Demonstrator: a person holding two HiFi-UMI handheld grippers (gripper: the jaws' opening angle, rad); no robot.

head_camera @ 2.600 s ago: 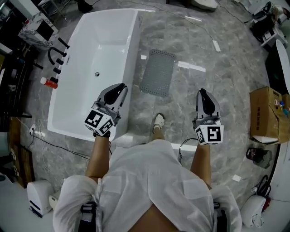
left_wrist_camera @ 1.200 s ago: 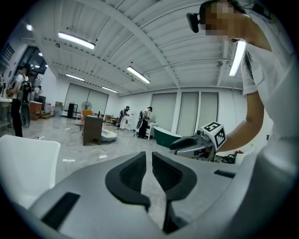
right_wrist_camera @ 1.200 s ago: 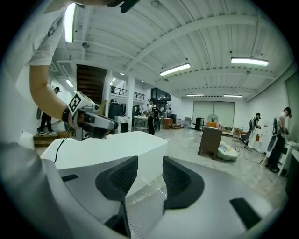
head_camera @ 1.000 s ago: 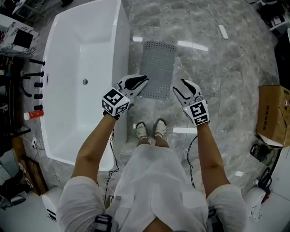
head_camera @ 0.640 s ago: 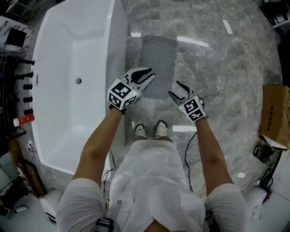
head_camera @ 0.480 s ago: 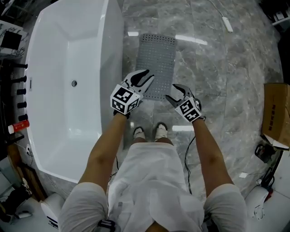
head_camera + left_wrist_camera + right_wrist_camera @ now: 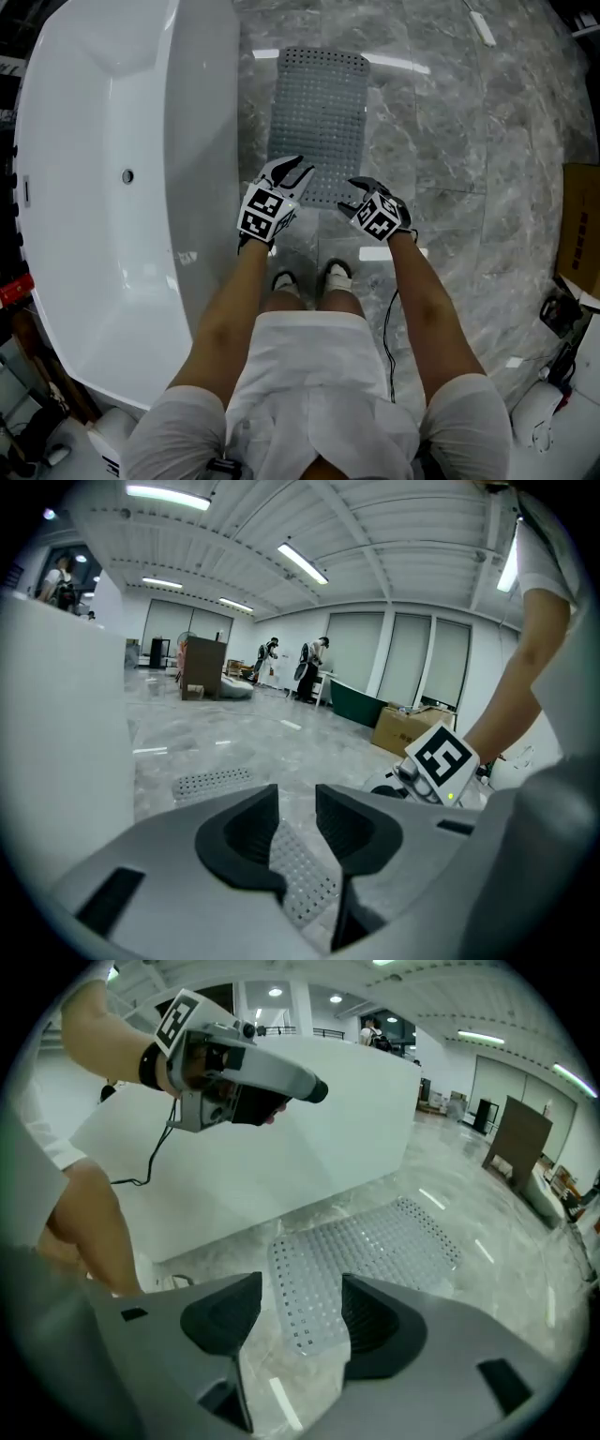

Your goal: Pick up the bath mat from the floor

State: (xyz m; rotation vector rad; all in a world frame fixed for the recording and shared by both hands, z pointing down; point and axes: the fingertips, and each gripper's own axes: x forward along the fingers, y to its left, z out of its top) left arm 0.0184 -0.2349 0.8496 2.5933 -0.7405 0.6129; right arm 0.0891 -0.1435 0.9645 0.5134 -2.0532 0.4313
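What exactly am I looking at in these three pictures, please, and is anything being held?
A person, not a robot, holds a two-jaw tool in each hand. One picture looks down from a camera on the head; the other two come from cameras riding on each tool. A grey perforated bath mat lies on the marble floor beside a white bathtub. The left tool and right tool reach toward the mat's near edge; their jaws have just been opening and stand apart, so nothing is held.

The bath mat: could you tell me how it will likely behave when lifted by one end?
The bath mat looks thin and lies flat, so it will probably droop. Its many perforations suggest soft, light rubber or plastic. On the glossy floor it may cling or slide.
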